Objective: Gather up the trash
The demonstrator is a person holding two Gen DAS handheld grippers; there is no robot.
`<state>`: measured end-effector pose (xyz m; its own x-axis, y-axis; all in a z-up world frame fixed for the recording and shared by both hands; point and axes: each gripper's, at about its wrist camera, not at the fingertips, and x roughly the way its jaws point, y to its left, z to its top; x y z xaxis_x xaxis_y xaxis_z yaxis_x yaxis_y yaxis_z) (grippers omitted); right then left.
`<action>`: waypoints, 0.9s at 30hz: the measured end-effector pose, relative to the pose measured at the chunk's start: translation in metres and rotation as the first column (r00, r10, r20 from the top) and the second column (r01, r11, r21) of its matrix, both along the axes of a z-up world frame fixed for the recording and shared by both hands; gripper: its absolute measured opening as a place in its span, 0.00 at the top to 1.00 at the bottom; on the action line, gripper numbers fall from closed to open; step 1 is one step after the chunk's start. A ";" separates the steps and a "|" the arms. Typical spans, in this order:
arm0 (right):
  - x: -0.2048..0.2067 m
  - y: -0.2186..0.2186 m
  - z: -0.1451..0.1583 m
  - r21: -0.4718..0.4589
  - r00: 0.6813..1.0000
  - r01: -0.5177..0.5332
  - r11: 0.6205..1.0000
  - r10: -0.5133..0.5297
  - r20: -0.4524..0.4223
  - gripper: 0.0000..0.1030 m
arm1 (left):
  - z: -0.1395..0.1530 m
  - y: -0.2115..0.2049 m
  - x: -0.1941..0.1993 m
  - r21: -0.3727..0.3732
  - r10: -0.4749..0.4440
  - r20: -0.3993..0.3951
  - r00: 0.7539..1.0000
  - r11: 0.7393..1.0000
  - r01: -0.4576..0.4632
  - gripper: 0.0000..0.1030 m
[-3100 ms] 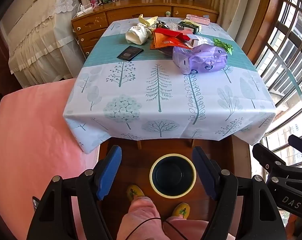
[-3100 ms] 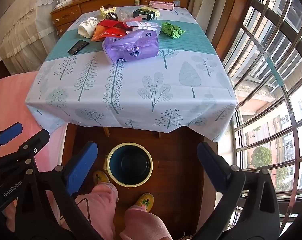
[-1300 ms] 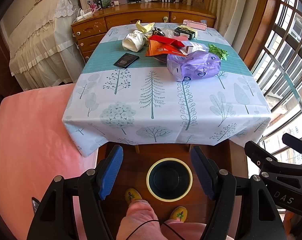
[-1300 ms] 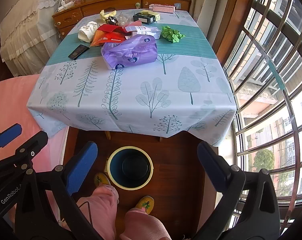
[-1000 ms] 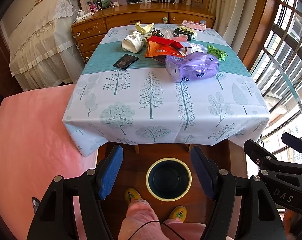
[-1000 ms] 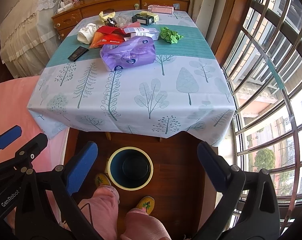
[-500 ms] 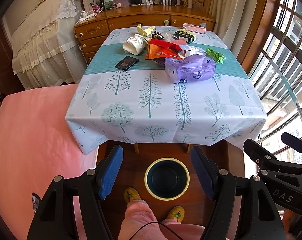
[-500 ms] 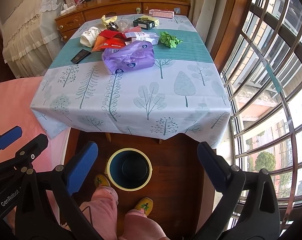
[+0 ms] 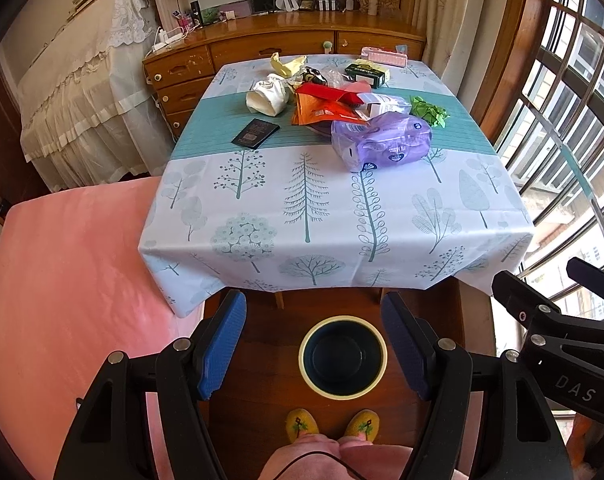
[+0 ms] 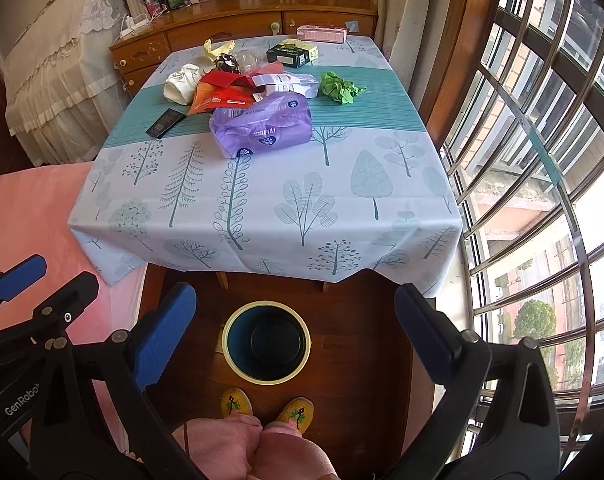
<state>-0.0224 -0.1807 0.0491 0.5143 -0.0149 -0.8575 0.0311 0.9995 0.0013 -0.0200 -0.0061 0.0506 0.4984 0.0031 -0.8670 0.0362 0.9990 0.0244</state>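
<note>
We hold both grippers, left and right, wide apart and empty above the bin (litter crowds the table's far edge).

Dark polished wooden floor. Square table under pale tree-print tablecloth with teal band. Long wooden drawer dresser behind. Cream lace-covered furniture left, pink bed sheet beside. Barred wood-framed window right, bright daylight.
</note>
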 end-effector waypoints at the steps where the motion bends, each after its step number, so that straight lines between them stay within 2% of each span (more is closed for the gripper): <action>1: 0.000 0.002 0.001 0.001 1.000 0.001 1.000 -0.001 0.001 0.04 | -0.001 0.002 0.002 0.000 0.000 -0.003 1.000 1.000 0.000 0.30; 13: 0.000 0.030 0.017 -0.016 0.998 0.059 0.998 -0.059 0.008 0.04 | 0.004 0.031 0.025 -0.039 -0.049 -0.022 0.999 0.998 0.048 0.30; 23: 0.004 0.042 0.044 -0.028 0.986 0.148 0.989 -0.145 0.076 0.05 | 0.029 0.051 0.048 -0.060 -0.103 0.038 0.994 0.993 0.105 0.30; 27: 0.007 0.045 0.054 -0.032 0.981 0.170 0.985 -0.166 0.098 0.09 | 0.037 0.057 0.058 -0.072 -0.108 0.051 0.993 0.991 0.111 0.30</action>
